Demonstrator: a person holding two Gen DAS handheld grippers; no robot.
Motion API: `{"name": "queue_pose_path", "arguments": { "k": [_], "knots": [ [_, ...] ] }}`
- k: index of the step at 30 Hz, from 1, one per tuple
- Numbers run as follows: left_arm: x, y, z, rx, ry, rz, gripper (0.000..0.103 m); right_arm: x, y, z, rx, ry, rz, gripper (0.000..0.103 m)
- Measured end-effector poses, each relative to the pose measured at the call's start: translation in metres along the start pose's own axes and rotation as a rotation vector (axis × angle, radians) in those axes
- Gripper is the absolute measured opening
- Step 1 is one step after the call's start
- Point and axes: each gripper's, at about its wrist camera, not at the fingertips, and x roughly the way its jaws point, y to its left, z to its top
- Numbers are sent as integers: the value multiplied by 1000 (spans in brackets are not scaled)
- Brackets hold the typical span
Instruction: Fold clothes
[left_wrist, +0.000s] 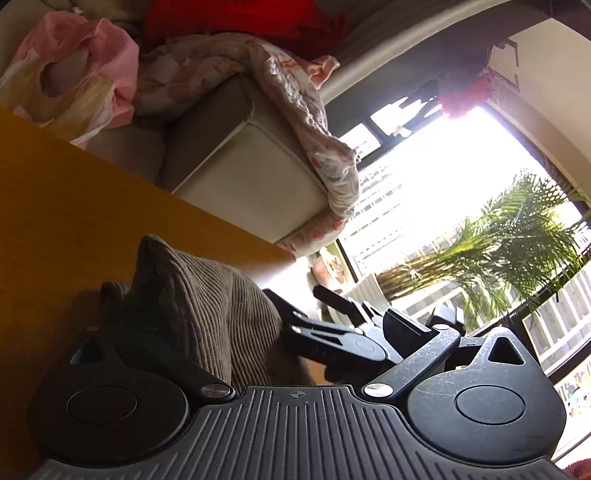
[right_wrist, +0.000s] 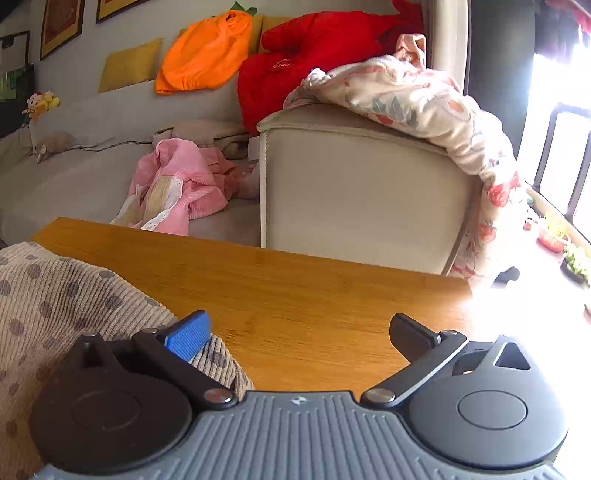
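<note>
A beige ribbed garment with grey dots (right_wrist: 55, 302) lies on the wooden table (right_wrist: 314, 295), at the left of the right wrist view. My right gripper (right_wrist: 299, 332) is open and empty; its blue-padded left finger (right_wrist: 188, 336) rests over the garment's edge. In the left wrist view the same garment (left_wrist: 207, 306) bunches up between my left gripper's arms. The left gripper (left_wrist: 240, 325) is open wide, with its left finger hidden behind the cloth. The right gripper (left_wrist: 332, 332) shows beyond the cloth there.
A beige sofa arm (right_wrist: 354, 192) stands just past the table's far edge, draped with a floral blanket (right_wrist: 424, 103). Pink clothes (right_wrist: 177, 184), a red item (right_wrist: 314, 51) and an orange cushion (right_wrist: 207, 51) lie on the sofa. A bright window and a plant (left_wrist: 509, 240) are to the right.
</note>
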Motion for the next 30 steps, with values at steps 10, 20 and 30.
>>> {"name": "queue_pose_path", "arguments": {
  "k": [10, 20, 30],
  "knots": [
    [-96, -11, 26, 65, -301, 102, 103, -25, 4, -15, -161, -21, -23, 103],
    [7, 0, -12, 35, 21, -6, 103, -86, 12, -6, -38, -65, 238, 103],
    [-20, -8, -22, 147, 7, 187, 103, -59, 10, -44, 91, 134, 342, 103]
  ]
}}
